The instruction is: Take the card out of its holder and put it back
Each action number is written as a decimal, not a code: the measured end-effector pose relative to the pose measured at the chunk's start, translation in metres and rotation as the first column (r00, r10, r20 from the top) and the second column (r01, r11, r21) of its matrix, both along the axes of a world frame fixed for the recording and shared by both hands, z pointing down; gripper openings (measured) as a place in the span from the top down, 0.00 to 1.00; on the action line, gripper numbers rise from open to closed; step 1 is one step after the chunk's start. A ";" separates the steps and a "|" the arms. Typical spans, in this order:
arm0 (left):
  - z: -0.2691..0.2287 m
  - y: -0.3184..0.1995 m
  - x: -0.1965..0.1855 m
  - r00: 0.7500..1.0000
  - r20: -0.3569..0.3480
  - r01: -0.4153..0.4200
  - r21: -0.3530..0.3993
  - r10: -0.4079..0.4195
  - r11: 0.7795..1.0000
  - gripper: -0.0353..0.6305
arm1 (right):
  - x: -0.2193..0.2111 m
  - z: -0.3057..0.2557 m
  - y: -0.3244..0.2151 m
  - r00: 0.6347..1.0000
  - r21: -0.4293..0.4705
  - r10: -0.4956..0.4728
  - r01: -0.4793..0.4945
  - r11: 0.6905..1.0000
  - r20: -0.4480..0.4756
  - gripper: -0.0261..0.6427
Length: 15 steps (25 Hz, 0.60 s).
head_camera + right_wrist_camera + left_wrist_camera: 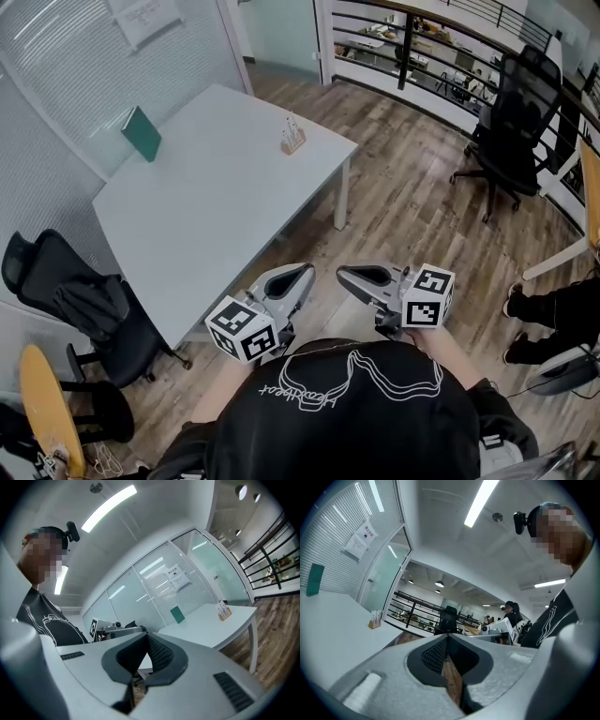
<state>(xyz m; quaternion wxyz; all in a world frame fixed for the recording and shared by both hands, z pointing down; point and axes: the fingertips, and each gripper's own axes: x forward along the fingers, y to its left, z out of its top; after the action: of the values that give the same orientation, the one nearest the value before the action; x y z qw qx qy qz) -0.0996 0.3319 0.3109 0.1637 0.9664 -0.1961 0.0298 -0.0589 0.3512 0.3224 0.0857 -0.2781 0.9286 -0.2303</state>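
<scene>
Far ahead of the left claw (302,272) and right claw (345,274), the holder (292,139) on the surface (216,197) is too small to tell what stands in it. The sheet (145,19) on the glass wall beyond is cut by the top edge, its print unreadable. Behind the claws, the hands are hidden under the marker cubes (242,328). Right of the right claw, a person's legs (548,309) run off the edge.
</scene>
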 end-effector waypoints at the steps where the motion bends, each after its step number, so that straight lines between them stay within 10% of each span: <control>1: -0.003 -0.004 0.009 1.000 0.003 0.002 0.011 -0.002 1.000 0.93 | 0.009 -0.002 -0.004 1.000 0.010 -0.001 0.001 1.000 0.005 0.95; 15: 0.000 -0.052 0.072 0.999 0.019 0.028 0.034 -0.028 0.999 0.93 | 0.082 -0.004 -0.054 0.999 0.040 0.022 -0.024 0.999 0.045 0.95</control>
<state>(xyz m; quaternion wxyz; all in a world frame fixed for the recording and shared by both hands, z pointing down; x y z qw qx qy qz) -0.0273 0.2800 0.3113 0.1458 0.9659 -0.2115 0.0335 0.0231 0.2972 0.3179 0.1146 -0.2817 0.9277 -0.2167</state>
